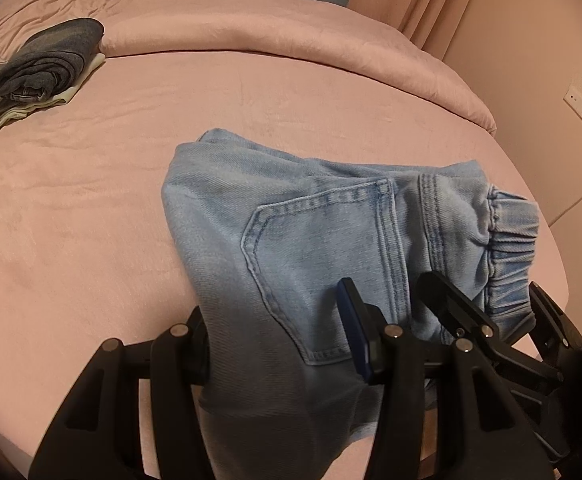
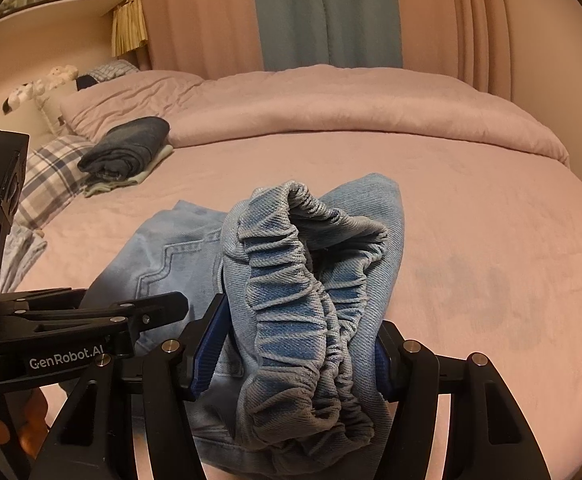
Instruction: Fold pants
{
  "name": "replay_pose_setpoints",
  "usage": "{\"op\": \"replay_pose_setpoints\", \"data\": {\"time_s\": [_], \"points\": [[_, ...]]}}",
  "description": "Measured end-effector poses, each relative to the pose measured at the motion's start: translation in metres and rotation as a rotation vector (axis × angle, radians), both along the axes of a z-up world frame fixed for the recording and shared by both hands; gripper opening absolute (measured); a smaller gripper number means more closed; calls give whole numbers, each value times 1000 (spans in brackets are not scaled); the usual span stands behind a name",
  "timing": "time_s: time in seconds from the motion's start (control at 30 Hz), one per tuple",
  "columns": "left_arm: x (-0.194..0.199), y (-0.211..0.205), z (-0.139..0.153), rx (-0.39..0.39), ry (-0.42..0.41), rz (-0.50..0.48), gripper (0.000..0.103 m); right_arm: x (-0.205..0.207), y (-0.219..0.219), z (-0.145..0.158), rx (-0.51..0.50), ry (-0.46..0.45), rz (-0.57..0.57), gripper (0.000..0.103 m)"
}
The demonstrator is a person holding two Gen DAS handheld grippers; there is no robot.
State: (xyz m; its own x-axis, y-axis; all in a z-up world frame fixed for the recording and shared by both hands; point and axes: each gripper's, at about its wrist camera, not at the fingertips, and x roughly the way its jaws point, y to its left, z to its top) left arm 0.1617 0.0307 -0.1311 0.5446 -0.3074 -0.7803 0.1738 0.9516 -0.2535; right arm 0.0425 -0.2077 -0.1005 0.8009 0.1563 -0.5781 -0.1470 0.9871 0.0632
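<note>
Gripping the light blue pants (image 1: 291, 232) near the waist end, both grippers carry the denim just above the pink bed (image 1: 71, 200), presumably so the cloth can be doubled over without dragging on the sheet. The left gripper (image 1: 279, 344) has its jaws closed on a thick fold of denim beside the back pocket (image 1: 323, 248), a hold that keeps the layers stacked together. The right gripper (image 2: 299, 344) has its jaws clamped on the bunched elastic waistband (image 2: 311, 280), which wells up between the blue pads (image 2: 209, 344) in a gathered heap. In the left wrist view the two tools sit just beside each other at the near edge of the garment, so they likely share one edge to move it as a unit. The far part of the pants rests on the bed. Well apart, near the pillows, a dark folded garment (image 1: 51, 60) lies on a pale one, seemingly a pile of finished pieces.
</note>
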Motion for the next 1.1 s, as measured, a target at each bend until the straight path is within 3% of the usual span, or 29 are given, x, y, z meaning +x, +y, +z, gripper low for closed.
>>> {"op": "replay_pose_setpoints", "data": {"time_s": [1.1], "points": [[5,7,5,-21,-5,28,50,2,0,2,-6,-18,26,64]]}}
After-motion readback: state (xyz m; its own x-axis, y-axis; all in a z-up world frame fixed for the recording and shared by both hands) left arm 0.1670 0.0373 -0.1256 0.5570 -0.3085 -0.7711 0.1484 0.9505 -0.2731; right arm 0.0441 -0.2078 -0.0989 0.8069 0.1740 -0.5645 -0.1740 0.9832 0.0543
